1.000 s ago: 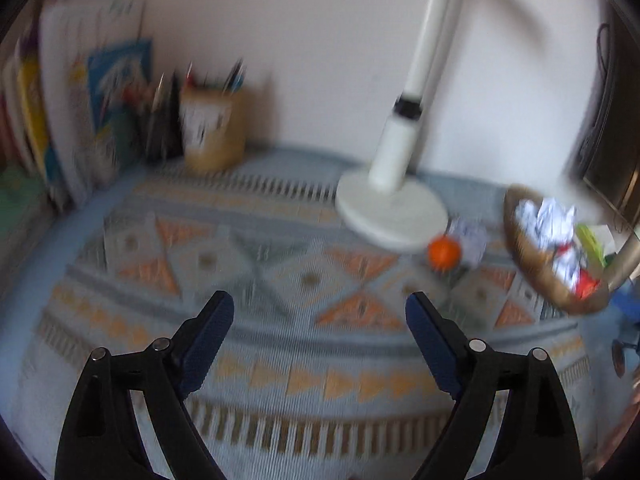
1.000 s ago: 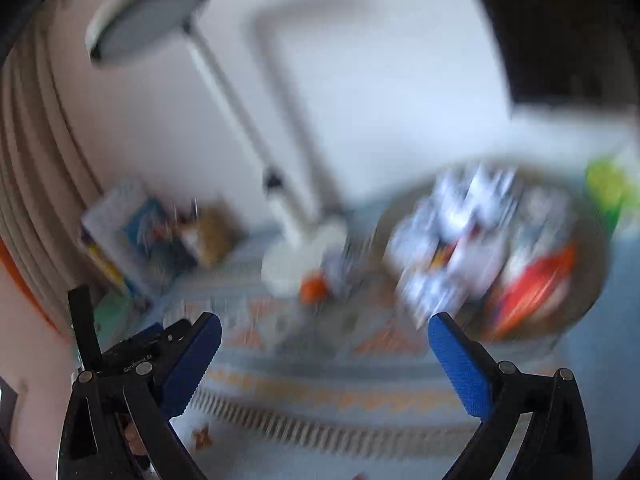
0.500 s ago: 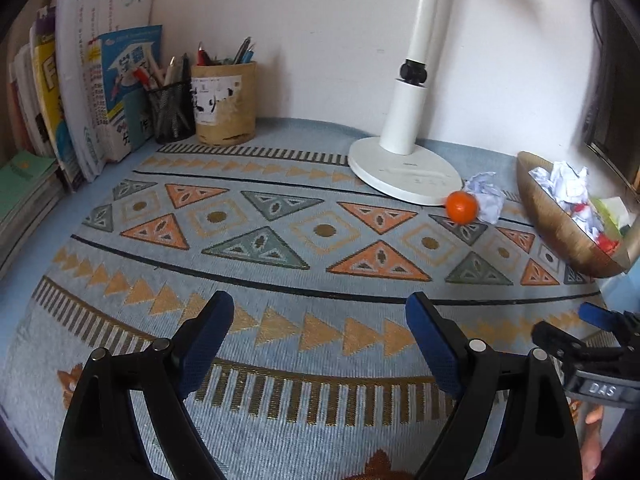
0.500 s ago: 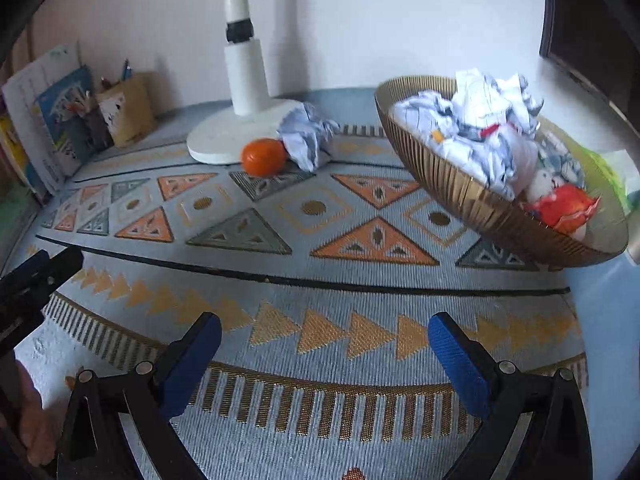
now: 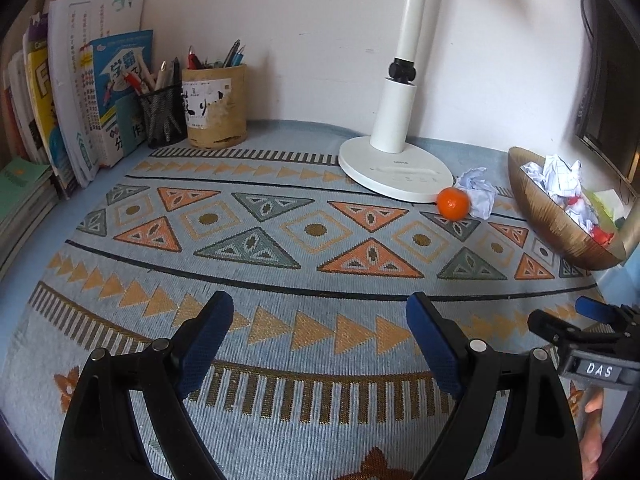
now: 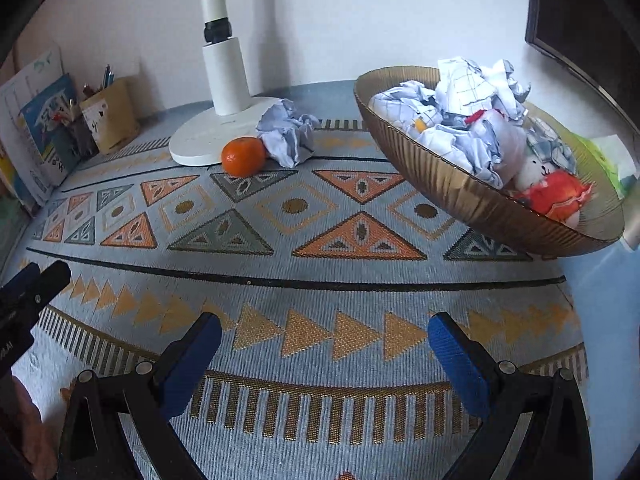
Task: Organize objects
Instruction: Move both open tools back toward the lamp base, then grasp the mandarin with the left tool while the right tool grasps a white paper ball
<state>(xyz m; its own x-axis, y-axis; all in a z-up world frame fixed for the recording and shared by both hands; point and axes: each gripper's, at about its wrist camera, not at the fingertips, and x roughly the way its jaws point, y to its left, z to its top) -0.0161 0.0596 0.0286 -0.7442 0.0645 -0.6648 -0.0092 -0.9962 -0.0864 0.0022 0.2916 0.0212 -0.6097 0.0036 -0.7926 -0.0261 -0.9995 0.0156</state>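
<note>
An orange tangerine point(image 5: 453, 203) point(image 6: 243, 156) lies on the patterned mat beside a crumpled paper ball point(image 5: 478, 193) point(image 6: 288, 135), both against the white lamp base point(image 5: 394, 168) point(image 6: 212, 142). A gold bowl point(image 5: 552, 220) point(image 6: 460, 188) at the right holds crumpled papers and a small red and white toy point(image 6: 552, 196). My left gripper point(image 5: 320, 332) is open and empty, low over the mat's near edge. My right gripper point(image 6: 324, 344) is open and empty, also low at the near edge; it shows in the left wrist view point(image 5: 576, 320).
Two pen holders point(image 5: 214, 110) stand at the back left next to upright books point(image 5: 80, 100). A dark monitor point(image 6: 584, 28) hangs at the right above the bowl. The white lamp pole point(image 5: 412, 20) rises at the back.
Both grippers have swung down and settled low over the mat's near edge; the views went from blurred to steady. Both stay open and empty.
</note>
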